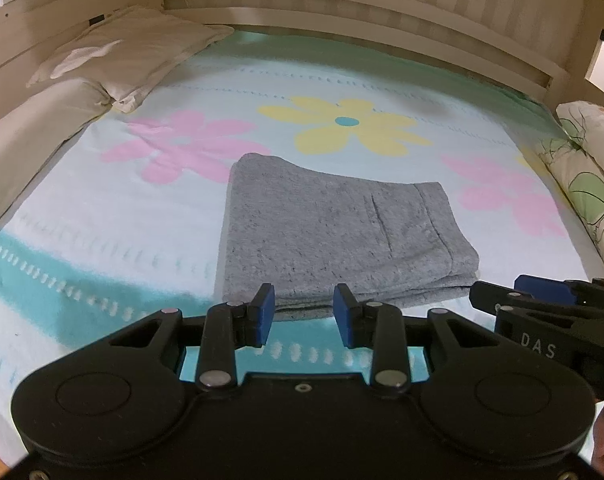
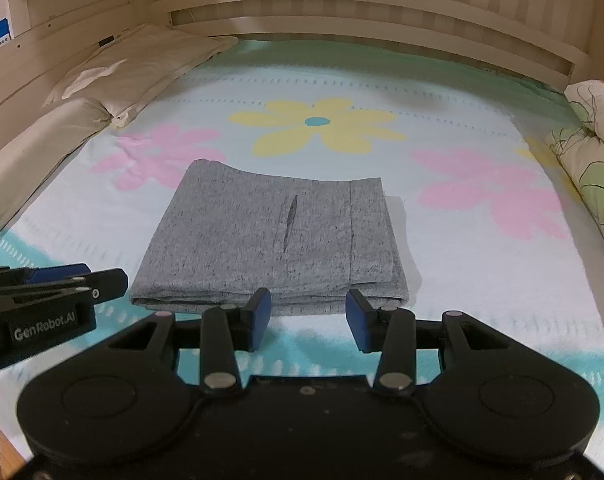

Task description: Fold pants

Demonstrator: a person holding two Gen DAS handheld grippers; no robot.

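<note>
Two black hand-held grippers with blue finger pads are present. The left gripper [image 1: 304, 304] has its jaws parted about midway, with nothing between the pads; only bedspread and the near edge of the garment show in the gap. The right gripper [image 2: 308, 312] stands likewise, jaws parted about midway and empty. Each appears in the other's view: the right one enters the left wrist view at 3 o'clock, the left one enters the right wrist view at 9 o'clock. Neither touches the garment.

One pair of grey marled knit pants [image 1: 334, 232] lies folded into a compact rectangle at 12 o'clock, just beyond both sets of fingertips, flat on the bed. One pocket slit and one seam line run across its top layer.

The pants rest on one pale blue bedspread [image 1: 101, 208] printed with flowers: one yellow flower [image 1: 346, 124] at 12 o'clock beyond the pants, and two pink flowers at 10 and 2 o'clock. Two cream pillows [image 1: 129, 48] lie at 10 o'clock. One folded leaf-patterned quilt [image 1: 586, 168] lies at 3 o'clock. One cream slatted wooden bed rail [image 1: 342, 4] runs across the far side.
</note>
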